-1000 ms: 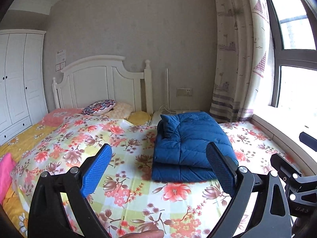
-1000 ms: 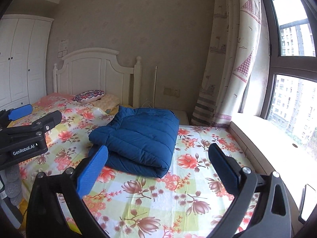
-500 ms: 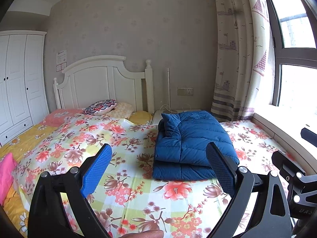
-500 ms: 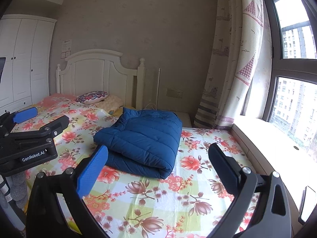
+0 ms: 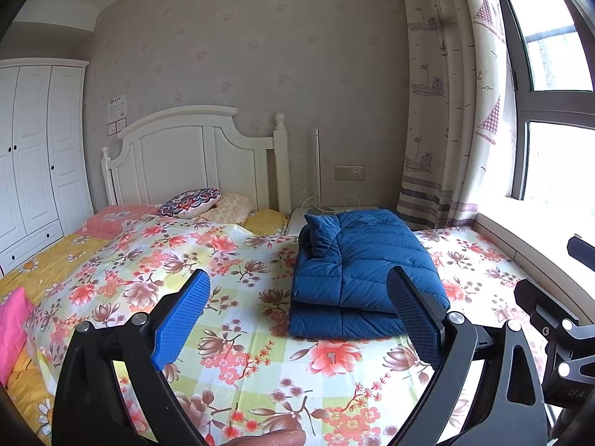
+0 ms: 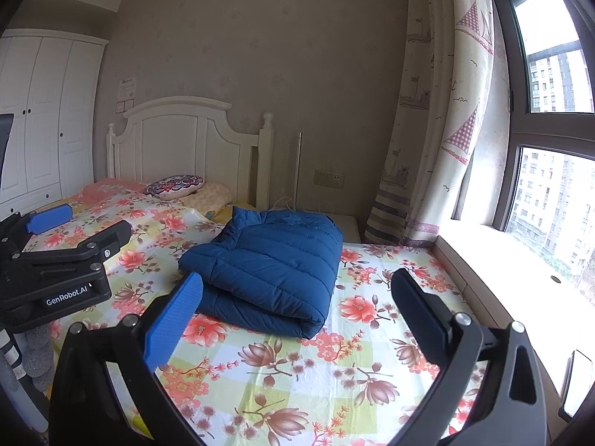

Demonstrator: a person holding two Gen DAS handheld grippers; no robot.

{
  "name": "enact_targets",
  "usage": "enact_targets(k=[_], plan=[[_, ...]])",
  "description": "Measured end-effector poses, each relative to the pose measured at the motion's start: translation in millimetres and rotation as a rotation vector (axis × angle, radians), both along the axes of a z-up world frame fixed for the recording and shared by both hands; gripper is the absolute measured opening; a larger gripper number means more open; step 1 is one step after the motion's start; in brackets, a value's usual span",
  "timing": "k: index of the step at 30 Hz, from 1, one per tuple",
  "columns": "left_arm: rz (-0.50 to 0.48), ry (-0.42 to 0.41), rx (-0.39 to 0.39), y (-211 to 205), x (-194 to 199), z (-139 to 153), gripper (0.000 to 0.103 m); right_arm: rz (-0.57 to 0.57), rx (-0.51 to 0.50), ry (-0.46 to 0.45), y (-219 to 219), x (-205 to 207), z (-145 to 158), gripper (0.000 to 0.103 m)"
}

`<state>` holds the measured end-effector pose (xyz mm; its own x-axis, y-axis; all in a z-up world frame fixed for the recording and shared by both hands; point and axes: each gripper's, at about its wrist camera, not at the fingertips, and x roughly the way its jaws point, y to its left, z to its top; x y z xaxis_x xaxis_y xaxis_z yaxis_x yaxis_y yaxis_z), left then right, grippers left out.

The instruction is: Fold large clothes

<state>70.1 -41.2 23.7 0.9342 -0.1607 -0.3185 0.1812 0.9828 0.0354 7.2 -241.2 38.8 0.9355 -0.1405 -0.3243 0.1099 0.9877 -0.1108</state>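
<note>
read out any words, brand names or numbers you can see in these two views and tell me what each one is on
"GenRobot.AI": white lettering on the black body of the left gripper, seen in the right wrist view.
"DA": partial letters, cut off by the frame edge, on the black body of the right gripper in the left wrist view.
Paper notice on the wall above the headboard: printed, too small to read.

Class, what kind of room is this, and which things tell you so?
Most likely a home bedroom: a bed with a white wooden headboard, a floral bedsheet and a tall white wardrobe beside it.
</note>
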Motion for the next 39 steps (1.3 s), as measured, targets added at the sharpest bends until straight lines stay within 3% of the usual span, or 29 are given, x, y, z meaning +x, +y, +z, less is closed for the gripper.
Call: enact_targets(k=[23,31,34,36,39], plan=[[0.001,-0.029,0.008,2,-6,7,0.092,-0.002,-0.005,-0.012,5,-4,4,0.100],[-0.004,-0.026,0.004,-4,3,-4,0.092,-0.002,-0.001,0.015,4,5,-5,0.100],[-0.064,0.046,0.029,-11,22,-18,0.092,0.001,0.011,0.069,-2,22,-21,0.100],[-0.103,0.142,0.058,-10,46,-28,0.092,0.015,0.015,0.111,-9,36,-31,0.100],[-0.024,0.239,0.087,28,109,-35,0.092,0.026,0.032,0.191,-55,69,-33,0.100]])
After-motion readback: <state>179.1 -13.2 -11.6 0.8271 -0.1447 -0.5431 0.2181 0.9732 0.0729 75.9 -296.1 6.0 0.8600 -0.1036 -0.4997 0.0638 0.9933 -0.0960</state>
